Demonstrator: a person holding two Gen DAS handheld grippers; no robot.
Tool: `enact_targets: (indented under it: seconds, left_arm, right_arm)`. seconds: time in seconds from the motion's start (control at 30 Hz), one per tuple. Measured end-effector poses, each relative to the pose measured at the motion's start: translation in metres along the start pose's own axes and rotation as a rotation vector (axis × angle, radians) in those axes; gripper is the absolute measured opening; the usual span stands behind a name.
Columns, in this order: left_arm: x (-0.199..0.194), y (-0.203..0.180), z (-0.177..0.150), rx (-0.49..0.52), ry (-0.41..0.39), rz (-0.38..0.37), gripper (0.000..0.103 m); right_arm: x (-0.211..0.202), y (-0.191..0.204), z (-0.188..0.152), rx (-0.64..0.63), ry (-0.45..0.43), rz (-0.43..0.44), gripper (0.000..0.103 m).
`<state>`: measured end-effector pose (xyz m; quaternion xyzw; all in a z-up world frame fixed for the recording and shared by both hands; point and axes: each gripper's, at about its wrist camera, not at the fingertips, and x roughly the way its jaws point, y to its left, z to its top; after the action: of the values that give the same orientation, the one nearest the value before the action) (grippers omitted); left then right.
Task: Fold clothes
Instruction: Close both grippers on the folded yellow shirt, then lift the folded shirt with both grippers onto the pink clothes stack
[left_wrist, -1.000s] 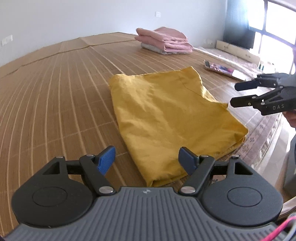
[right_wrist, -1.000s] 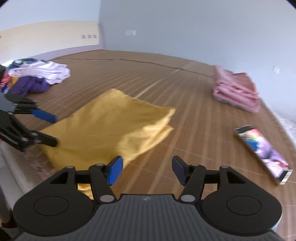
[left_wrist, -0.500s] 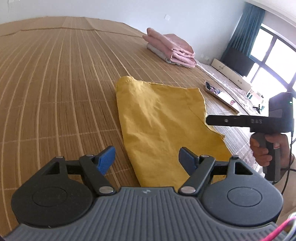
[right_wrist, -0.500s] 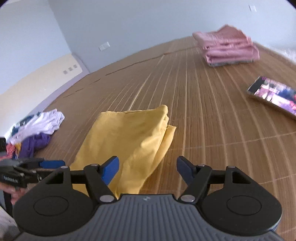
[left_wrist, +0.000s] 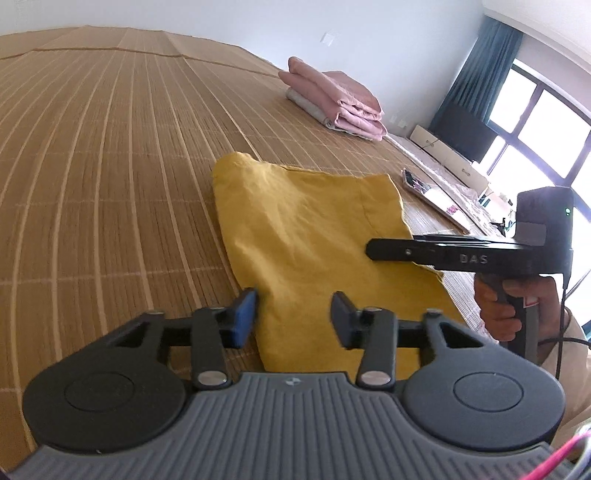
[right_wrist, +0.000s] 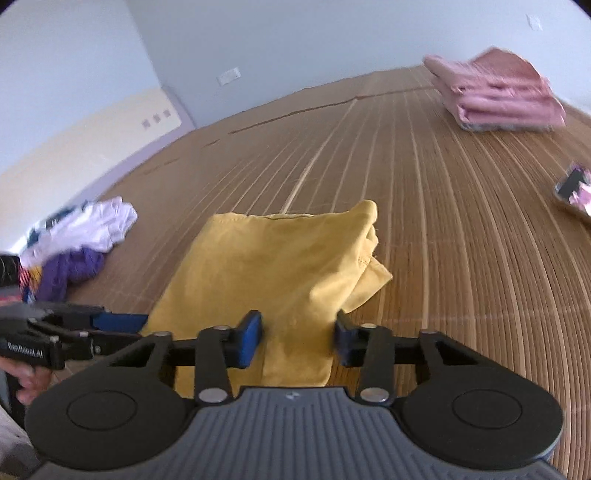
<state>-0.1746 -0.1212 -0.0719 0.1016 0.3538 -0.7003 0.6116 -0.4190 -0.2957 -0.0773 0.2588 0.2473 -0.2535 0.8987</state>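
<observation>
— Two grippers are showing on my feeds, one yellow garment (left_wrist: 317, 236) between them, and I am counting as I go. What do you want first?

— The jaws.

— My left gripper (left_wrist: 293, 314) is sitting with its jaws wide apart, nothing between them; the near end of the yellow garment is lying just ahead of the gap, on the bamboo mat (left_wrist: 103, 155). My right gripper (right_wrist: 298, 338) is also standing wide, and the garment's near edge is running right up under the gap. I cannot tell whether either one is touching the cloth.

— And the other piles?

— I am seeing one folded pink stack (right_wrist: 495, 96) far ahead and to the right of the right jaws, well apart from the yellow piece. One loose heap of white and purple clothes (right_wrist: 74, 243) is lying ahead and to the left of them. One flat printed packet (left_wrist: 432, 192) is resting to the right of the left jaws, beyond the garment.

— Hands?

— One hand (left_wrist: 513, 306) is gripping the right handle, and fingers of the other are blurred at the right feed's left edge.
</observation>
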Motion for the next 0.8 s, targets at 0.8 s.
enact_targets:
  seconds: [0.8]
  left_arm:
    - [0.095,-0.098,0.185,0.249,-0.075,-0.028,0.01]
  right_arm:
    - [-0.041,-0.041,0.126,-0.304,-0.215,-0.11,0.012]
